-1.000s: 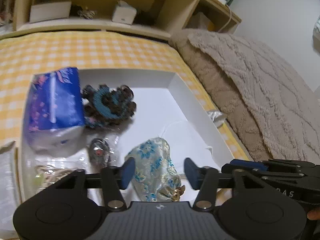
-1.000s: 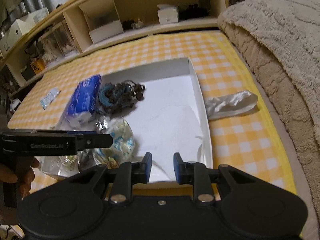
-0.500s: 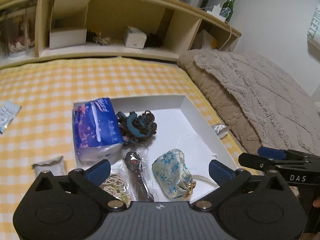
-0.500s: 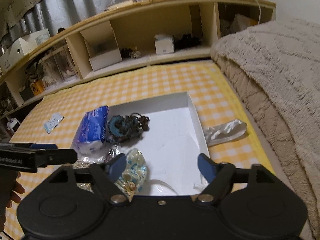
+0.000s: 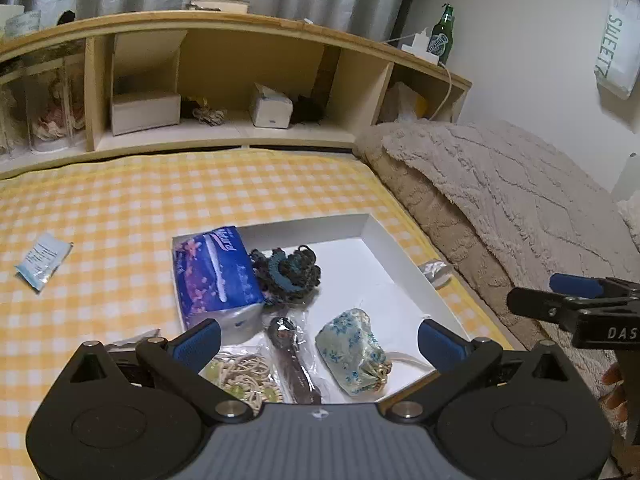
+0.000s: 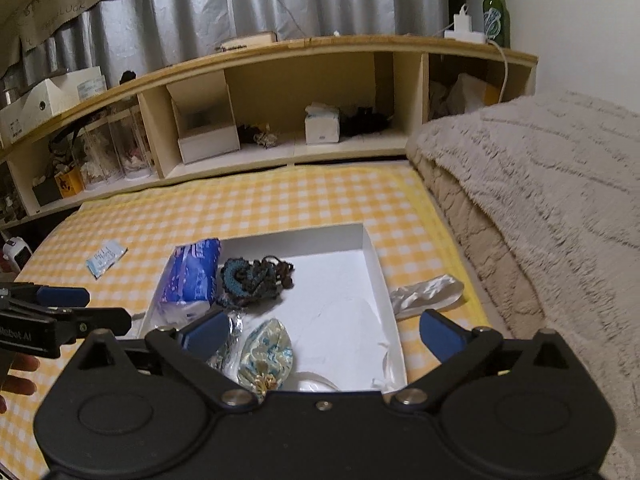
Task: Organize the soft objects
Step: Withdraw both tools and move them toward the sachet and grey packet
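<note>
Shallow box (image 5: 404, 256) on the checked bedcover (image 5: 120, 208); inside along its left wall a tissue pack (image 5: 214, 276), crocheted piece (image 5: 290, 274) touching its right side, floral pouch (image 5: 352, 350) nearer the camera; blanket (image 5: 500, 200) right of the box, shelf unit (image 5: 240, 80) behind, small packet (image 5: 42, 254) well left, crumpled white bag (image 6: 428, 294) just outside the right wall

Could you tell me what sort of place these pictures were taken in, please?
Most likely a bedroom: a bed with a yellow checked sheet, a beige fleece blanket and a wooden headboard shelf against grey curtains. A white box of soft items lies on the sheet.
</note>
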Tool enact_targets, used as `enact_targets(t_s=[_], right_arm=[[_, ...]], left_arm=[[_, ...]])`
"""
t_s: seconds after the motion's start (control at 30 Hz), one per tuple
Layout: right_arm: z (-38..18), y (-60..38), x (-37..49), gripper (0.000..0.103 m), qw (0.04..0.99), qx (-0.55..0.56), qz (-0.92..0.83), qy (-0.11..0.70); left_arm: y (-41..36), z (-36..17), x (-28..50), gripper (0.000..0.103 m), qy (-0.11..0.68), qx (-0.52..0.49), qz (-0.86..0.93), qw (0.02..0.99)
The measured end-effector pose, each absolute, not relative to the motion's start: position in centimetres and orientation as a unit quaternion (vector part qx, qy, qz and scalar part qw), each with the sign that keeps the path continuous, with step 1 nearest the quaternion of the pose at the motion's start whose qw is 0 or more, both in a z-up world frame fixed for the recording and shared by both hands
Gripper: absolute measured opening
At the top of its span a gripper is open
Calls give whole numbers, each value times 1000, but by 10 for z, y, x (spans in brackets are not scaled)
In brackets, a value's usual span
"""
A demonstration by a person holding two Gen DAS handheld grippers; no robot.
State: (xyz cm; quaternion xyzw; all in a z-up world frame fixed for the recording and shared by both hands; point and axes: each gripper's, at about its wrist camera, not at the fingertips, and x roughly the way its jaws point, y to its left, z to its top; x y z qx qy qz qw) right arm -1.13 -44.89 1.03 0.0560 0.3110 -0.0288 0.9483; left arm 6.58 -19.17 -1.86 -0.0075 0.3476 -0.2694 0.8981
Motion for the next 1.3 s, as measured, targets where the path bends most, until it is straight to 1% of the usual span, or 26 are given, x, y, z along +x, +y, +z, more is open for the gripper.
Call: enact_targets(t_s=[0.3, 0.73, 0.97, 1.3], right_arm=[[26, -431, -12, 103, 952, 38, -34, 303], [40, -379, 6, 103, 959, 43, 4, 279], [34, -333, 25, 103, 960, 44, 48, 274], [11, -265, 48, 103, 954, 39, 103, 281]], left_arm=[[-166, -3, 63, 103, 335, -12, -255, 907], [-97, 14, 71, 103, 319, -15, -212, 924], [-49, 14, 79, 103, 313, -20, -171, 934], [13, 4, 96, 103, 316, -43, -117, 940]])
